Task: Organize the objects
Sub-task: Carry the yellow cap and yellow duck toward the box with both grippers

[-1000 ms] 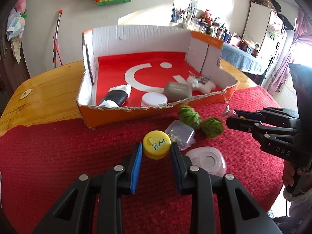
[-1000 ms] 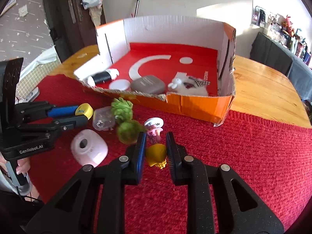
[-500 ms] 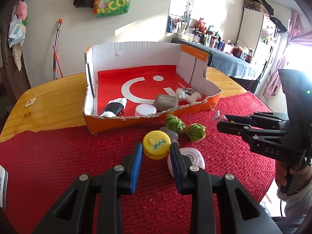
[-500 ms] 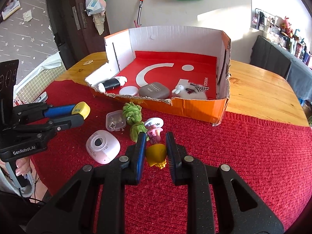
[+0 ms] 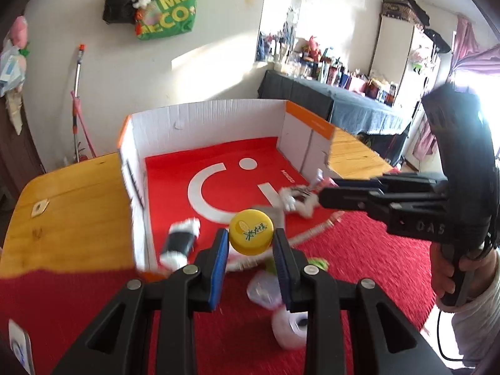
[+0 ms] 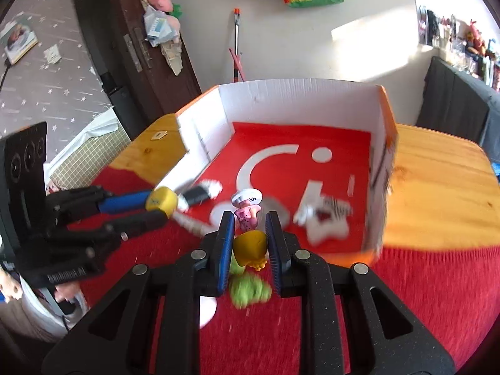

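My left gripper (image 5: 250,235) is shut on a yellow bottle cap (image 5: 250,229) and hangs above the near edge of the orange cardboard box (image 5: 203,115). My right gripper (image 6: 250,222) is shut on a small figurine (image 6: 248,217) with a white hat, a pink dress and a yellow base, also held over the box's (image 6: 297,93) front wall. Each gripper shows in the other's view: the right gripper (image 5: 325,192) and the left gripper (image 6: 156,206). A black-and-white roll (image 5: 179,242) and a white plush (image 5: 297,200) lie on the box's red floor.
The box stands on a wooden table (image 5: 68,206), half covered by a red cloth (image 5: 359,265). On the cloth below the grippers lie green pompoms (image 6: 250,287), a clear little case (image 5: 265,284) and a round white device (image 5: 290,328). A hand (image 5: 450,265) grips the right tool.
Both grippers have risen from the red cloth with the cap and the figurine still clamped, and have moved towards the box. The loose items on the cloth have stayed behind.
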A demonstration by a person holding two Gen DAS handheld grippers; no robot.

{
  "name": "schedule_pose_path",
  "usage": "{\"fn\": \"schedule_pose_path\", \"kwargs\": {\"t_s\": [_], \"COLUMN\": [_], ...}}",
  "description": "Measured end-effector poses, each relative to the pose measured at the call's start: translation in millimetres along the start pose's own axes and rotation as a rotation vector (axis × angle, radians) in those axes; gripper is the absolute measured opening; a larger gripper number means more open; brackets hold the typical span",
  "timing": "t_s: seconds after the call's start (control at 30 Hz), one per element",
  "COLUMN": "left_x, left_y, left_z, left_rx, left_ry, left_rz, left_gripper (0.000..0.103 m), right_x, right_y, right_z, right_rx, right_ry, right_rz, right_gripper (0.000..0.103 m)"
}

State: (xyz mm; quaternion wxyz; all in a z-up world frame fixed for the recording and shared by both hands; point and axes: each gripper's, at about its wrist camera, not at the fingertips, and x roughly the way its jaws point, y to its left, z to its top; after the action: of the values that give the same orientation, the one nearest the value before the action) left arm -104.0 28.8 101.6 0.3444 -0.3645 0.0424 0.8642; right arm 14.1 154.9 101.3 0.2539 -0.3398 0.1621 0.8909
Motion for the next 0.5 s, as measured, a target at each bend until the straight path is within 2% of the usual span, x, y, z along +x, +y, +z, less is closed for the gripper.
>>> {"fn": "schedule_pose_path", "kwargs": {"t_s": [0.2, 0.33, 0.5], "left_x": [43, 68, 94], "left_y": [11, 18, 26], "left_z": [27, 36, 38], "left_rx": [0.010, 0.000, -0.012], "left_ry": [0.084, 0.147, 0.212], "left_rz": [-0.017, -0.044, -0.036], "left_gripper": [0.030, 0.030, 0.030], "right_x": [61, 93, 115], "right_y": [-31, -46, -55], "right_z": [40, 49, 52], "right_rx": [0.064, 0.102, 0.117], "right_ry": [0.145, 0.231, 0.298], "right_rz": [-0.044, -0.054, -0.080], "right_gripper": [0.020, 0.020, 0.020]}}
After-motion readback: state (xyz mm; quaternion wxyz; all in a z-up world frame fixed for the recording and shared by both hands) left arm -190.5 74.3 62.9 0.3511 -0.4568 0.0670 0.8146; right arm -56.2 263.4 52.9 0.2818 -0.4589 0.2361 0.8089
